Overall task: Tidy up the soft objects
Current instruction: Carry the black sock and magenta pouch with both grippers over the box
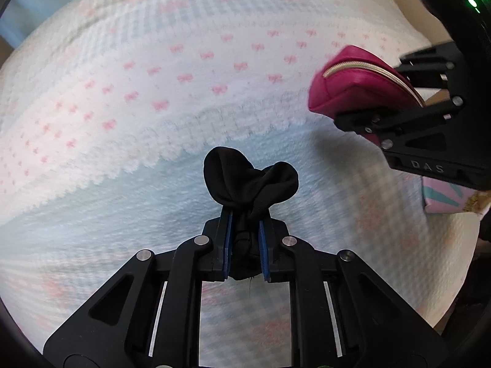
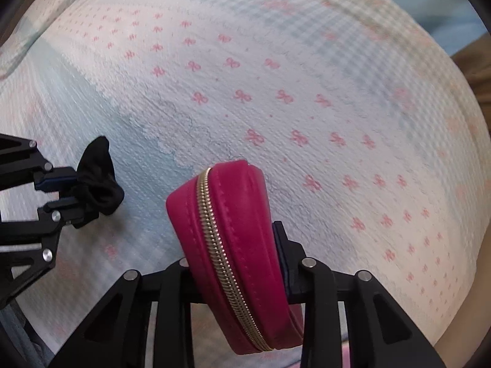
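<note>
My left gripper (image 1: 245, 217) is shut on a bunched black cloth (image 1: 250, 182), which sticks out past the fingertips above a bedspread. It also shows in the right wrist view, where the left gripper (image 2: 66, 193) holds the black cloth (image 2: 98, 181) at the left. My right gripper (image 2: 236, 230) is shut on a magenta zipped pouch (image 2: 233, 245) with a gold zipper, held above the bedspread. In the left wrist view the right gripper (image 1: 377, 104) holds the pouch (image 1: 353, 86) at the right.
A white and pale blue knitted bedspread (image 1: 153, 92) with pink bows fills both views (image 2: 307, 107). A pastel pink and teal box (image 1: 442, 199) lies at the right under the right gripper.
</note>
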